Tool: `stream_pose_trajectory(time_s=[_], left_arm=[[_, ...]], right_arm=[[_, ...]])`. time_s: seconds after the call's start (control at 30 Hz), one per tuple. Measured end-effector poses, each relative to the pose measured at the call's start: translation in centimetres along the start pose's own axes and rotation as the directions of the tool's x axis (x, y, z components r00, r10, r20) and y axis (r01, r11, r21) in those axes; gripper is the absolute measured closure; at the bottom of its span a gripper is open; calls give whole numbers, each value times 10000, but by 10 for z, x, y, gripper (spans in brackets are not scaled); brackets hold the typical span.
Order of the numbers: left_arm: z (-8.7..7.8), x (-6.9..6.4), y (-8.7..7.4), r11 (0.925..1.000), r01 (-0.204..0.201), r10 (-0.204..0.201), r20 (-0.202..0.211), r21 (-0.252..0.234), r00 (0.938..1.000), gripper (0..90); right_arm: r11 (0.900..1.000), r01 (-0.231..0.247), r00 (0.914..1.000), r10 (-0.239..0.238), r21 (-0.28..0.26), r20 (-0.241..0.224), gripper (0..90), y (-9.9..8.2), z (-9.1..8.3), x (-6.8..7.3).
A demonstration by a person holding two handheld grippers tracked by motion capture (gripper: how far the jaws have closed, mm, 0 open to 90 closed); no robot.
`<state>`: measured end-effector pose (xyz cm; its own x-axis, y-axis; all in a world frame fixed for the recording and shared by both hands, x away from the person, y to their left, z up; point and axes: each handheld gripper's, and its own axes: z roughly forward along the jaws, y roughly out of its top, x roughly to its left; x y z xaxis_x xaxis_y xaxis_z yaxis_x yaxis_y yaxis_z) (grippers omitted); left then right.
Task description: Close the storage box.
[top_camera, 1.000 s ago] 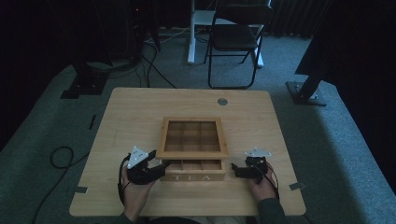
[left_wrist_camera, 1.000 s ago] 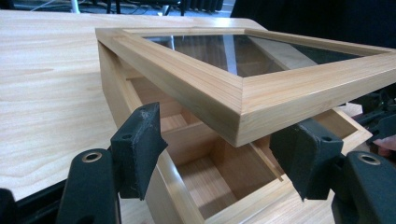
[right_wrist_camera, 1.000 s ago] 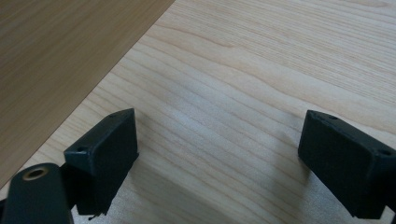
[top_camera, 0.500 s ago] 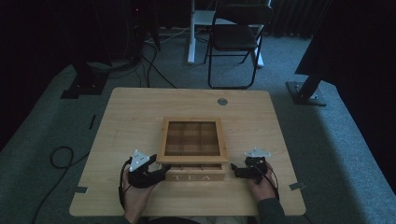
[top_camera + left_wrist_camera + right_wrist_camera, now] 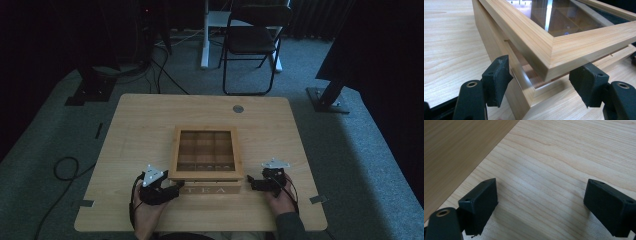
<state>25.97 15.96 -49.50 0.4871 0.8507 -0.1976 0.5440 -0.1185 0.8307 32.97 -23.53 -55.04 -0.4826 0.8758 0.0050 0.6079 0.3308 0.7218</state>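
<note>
Left tongs gape around tea box corner; right tongs beside.

Light wood-grain rectangular worktop stands on grey-green carpet floor; a small round grey grommet sits near its far edge, right of centre. Black folding metal chair stands beyond the far edge, beside a white upright post. Black cable loops on the floor left of the worktop.
</note>
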Motion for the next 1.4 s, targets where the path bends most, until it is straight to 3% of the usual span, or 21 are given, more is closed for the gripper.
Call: stream_pose_trajectory(time_s=[0.4, 0.83, 0.93, 1.4], left_arm=[[-1, -3, -6, 9999, 14, -13, -77, 109, 10000, 325], [0, -8, -16, 9980, -50, 67, -272, 627, 9996, 302], [-5, -8, -16, 9995, 228, -227, -30, 222, 9997, 291], [-11, -10, -15, 9986, 111, -108, 50, -520, 9999, 293]], right_arm=[[10000, -1, 10000, 1, 6, 0, 115, 0, 0, 0], [10000, -5, 10000, 5, 0, 1, 115, 0, 0, 0], [10000, -6, 10000, 6, -4, 0, 115, 0, 0, 0], [10000, -5, 10000, 5, -4, -2, 115, 0, 0, 0]])
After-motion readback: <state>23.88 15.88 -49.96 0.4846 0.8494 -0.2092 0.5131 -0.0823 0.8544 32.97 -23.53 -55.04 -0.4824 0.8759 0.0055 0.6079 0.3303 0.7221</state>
